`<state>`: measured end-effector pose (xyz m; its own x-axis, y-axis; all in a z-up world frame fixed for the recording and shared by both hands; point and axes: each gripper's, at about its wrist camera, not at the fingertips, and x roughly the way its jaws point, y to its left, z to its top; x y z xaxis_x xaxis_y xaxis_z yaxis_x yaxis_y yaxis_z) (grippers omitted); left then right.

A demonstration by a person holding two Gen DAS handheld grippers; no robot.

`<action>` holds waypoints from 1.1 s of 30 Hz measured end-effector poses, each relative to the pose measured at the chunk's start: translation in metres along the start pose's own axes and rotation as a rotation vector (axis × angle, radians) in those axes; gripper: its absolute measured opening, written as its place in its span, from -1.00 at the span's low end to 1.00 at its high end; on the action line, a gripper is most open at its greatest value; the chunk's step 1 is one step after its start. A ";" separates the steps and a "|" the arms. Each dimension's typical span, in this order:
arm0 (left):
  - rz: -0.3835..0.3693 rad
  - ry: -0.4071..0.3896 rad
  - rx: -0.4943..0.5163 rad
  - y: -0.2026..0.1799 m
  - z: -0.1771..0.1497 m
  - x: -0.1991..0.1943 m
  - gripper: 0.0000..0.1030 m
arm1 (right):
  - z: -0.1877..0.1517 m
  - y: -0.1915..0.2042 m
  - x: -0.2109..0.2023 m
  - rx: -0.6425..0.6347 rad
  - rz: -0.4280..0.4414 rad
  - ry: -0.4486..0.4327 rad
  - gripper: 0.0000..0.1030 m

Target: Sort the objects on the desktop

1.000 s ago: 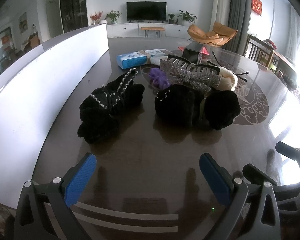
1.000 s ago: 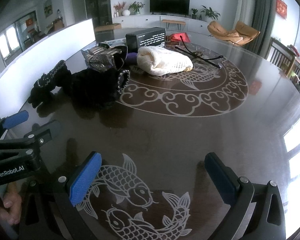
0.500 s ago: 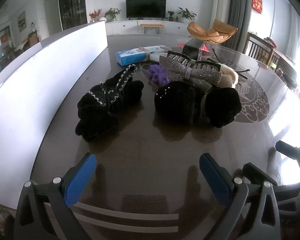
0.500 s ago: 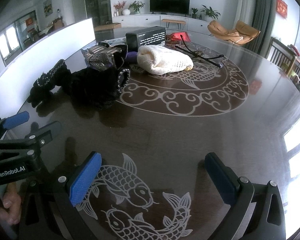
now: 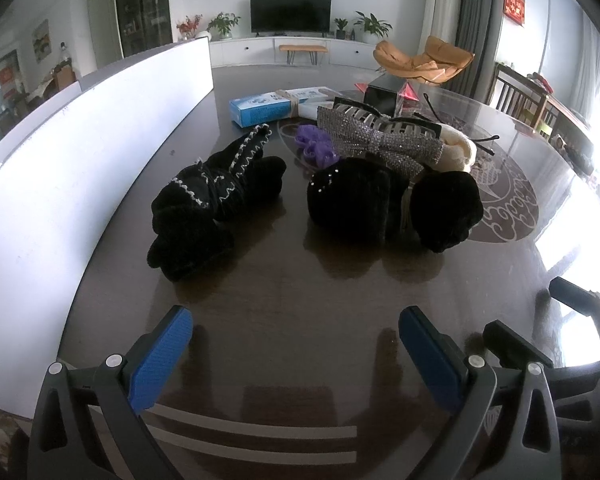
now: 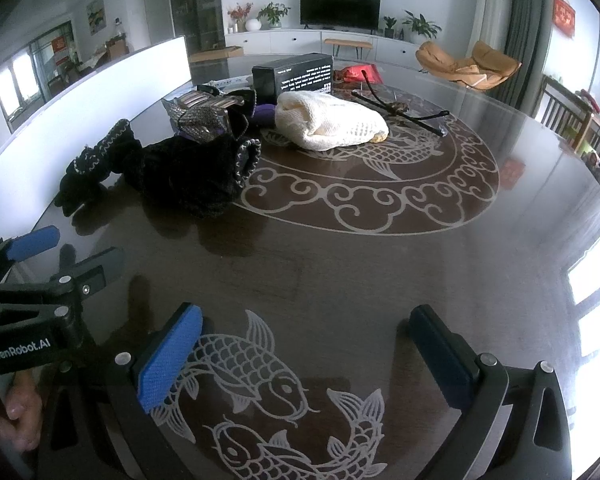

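A black glove with white stitching (image 5: 216, 196) (image 6: 96, 164) lies left on the dark table. To its right sits a black fuzzy item (image 5: 392, 204) (image 6: 196, 172) with a glittery silver hair claw (image 5: 380, 136) (image 6: 204, 114) on top and a purple scrunchie (image 5: 314, 146) behind. A cream knit hat (image 6: 328, 126) and black glasses (image 6: 400, 110) lie farther back. My left gripper (image 5: 296, 356) is open and empty, short of the gloves. My right gripper (image 6: 308, 356) is open, empty, over the fish pattern.
A blue and white box (image 5: 276, 106) and a black box (image 6: 294, 76) stand behind the pile, with a red packet (image 6: 358, 74) beyond. A white panel (image 5: 80, 140) runs along the table's left edge. Chairs (image 6: 572, 120) stand at the right.
The left gripper has drawn back slightly, so the pile sits a little farther off. The right gripper has barely moved. Both stay open.
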<state>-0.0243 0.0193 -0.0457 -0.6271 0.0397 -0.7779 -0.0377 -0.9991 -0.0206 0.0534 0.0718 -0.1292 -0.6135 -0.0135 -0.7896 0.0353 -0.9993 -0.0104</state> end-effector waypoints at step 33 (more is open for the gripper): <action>0.030 0.085 0.025 0.019 -0.004 -0.003 1.00 | 0.003 -0.002 0.003 -0.062 0.046 0.036 1.00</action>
<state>-0.0199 -0.0003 -0.0465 -0.5598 0.0074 -0.8286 -0.0399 -0.9990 0.0180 0.0488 0.0737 -0.1297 -0.5812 -0.0572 -0.8118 0.1127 -0.9936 -0.0107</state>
